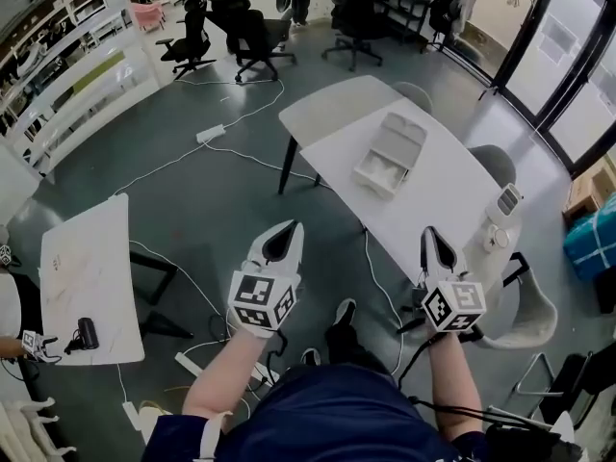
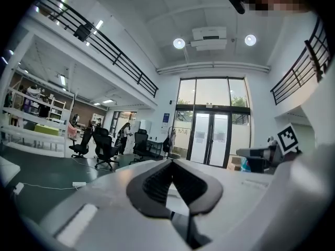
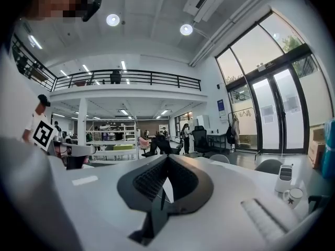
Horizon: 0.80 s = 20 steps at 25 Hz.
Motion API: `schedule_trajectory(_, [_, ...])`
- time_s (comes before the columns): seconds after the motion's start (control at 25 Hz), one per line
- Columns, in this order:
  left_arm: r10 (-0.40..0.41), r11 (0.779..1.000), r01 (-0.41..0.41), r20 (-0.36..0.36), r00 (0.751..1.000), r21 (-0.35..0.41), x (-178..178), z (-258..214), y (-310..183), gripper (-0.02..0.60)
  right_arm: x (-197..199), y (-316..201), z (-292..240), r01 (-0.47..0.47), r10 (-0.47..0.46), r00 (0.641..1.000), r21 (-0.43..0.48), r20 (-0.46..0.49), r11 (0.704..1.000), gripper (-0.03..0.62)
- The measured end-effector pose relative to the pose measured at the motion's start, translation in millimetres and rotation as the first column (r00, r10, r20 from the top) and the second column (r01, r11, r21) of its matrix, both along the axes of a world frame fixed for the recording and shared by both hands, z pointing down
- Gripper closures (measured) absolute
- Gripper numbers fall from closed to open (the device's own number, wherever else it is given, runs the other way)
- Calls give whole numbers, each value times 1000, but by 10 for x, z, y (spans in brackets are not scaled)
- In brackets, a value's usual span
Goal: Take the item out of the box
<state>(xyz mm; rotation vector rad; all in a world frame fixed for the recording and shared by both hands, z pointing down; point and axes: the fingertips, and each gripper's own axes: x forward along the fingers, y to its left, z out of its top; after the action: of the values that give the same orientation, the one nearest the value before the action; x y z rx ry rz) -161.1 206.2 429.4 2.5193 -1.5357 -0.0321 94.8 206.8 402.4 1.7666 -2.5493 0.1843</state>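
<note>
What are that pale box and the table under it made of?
The box: probably matte cardboard, pale grey with no shine, though plastic is possible. The table: smooth white top, likely laminate; its thin dark legs look like metal.

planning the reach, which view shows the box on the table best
The head view: the white box lies open on the table, seen whole from above. In the gripper views the left tool and right tool fill the middle; no box can be made out.
</note>
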Motion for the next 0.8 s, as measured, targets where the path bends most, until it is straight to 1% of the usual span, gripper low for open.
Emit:
schedule_trajectory(0.16, [-28,1000,28,27,999,1,-103,24,-229,580,-102,-367,101,27,-27,999,-3,19,1000,592])
schedule_trajectory(0.32, [-65,998,65,53,996,-1,-151,4,-604,580,-145,-816,202,59,-58,997,-15,42,998,591])
schedule_trajectory(0.48, [-79,997,80,71,994,-8,-13,-9,-1033,580,-58,-1296,299,85,-84,996,-30,39,996,591])
schedule_trajectory(0.68, [-83,996,86,93,992,-23,214,-19,-1516,580,128,-1885,453,102,-100,994,-76,33,992,591])
schedule_trajectory(0.8, [-93,995,95,93,991,-23,332,-63,-1786,580,232,-2183,535,118,-115,993,-100,35,988,591])
